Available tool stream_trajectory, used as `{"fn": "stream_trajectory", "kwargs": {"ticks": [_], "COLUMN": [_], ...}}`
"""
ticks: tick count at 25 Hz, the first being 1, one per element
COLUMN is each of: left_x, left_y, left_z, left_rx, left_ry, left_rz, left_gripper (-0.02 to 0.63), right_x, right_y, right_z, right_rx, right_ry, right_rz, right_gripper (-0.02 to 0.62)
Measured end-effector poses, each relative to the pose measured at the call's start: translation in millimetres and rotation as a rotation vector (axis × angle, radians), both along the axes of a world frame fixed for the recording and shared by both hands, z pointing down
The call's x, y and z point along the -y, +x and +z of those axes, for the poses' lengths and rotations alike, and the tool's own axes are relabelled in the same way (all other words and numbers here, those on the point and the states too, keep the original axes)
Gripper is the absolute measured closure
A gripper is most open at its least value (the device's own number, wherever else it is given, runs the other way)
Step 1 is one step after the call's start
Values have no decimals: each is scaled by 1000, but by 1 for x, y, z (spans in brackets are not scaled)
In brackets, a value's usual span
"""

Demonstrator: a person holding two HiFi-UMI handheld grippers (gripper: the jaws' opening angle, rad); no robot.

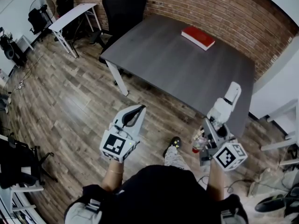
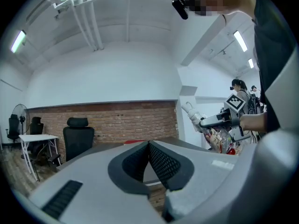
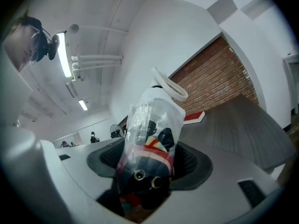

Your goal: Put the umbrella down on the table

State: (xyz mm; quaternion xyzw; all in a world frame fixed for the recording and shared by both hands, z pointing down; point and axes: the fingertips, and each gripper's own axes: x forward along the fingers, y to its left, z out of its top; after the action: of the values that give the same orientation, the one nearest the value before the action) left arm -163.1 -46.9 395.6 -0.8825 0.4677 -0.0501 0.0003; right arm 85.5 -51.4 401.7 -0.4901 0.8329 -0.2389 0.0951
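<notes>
Umbrella (image 3: 150,141), folded in what seems a clear sleeve, is pinched between the right gripper's (image 1: 211,125) jaws, held aloft by the table's (image 1: 173,64) near edge. The left gripper's (image 2: 149,148) jaws are pressed together, empty.

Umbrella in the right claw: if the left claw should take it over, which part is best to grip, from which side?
Probably the white handle of the umbrella: it juts free beyond the right claw, and the plastic-wrapped part looks slippery. Come from its left, with the shut left claw opened first.
</notes>
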Motion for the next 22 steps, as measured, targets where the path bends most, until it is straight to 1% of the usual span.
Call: {"fn": "stream_trajectory", "kwargs": {"ticks": [4,8,11,19,22], "left_x": [33,63,90,155,176], "left_y": [4,3,8,38,50], "left_z": [-4,-5,-11,-17,-12], "left_rx": [5,19,17,17,19], "left_ry": [16,17,39,45,11], "left_rz": [-24,-55,-70,-78,-82], "left_gripper": [606,606,606,606,606], "right_x": [38,74,102,167,188], "right_y": [4,14,16,36,44], "right_z": [2,8,4,9,11], "right_rx": [24,11,12,-9,-12], "right_ry": [-4,-26,-17,-43,-50], "right_rz": [-29,-27,-50,-83,-98], "right_gripper": [307,307,307,307,307]}}
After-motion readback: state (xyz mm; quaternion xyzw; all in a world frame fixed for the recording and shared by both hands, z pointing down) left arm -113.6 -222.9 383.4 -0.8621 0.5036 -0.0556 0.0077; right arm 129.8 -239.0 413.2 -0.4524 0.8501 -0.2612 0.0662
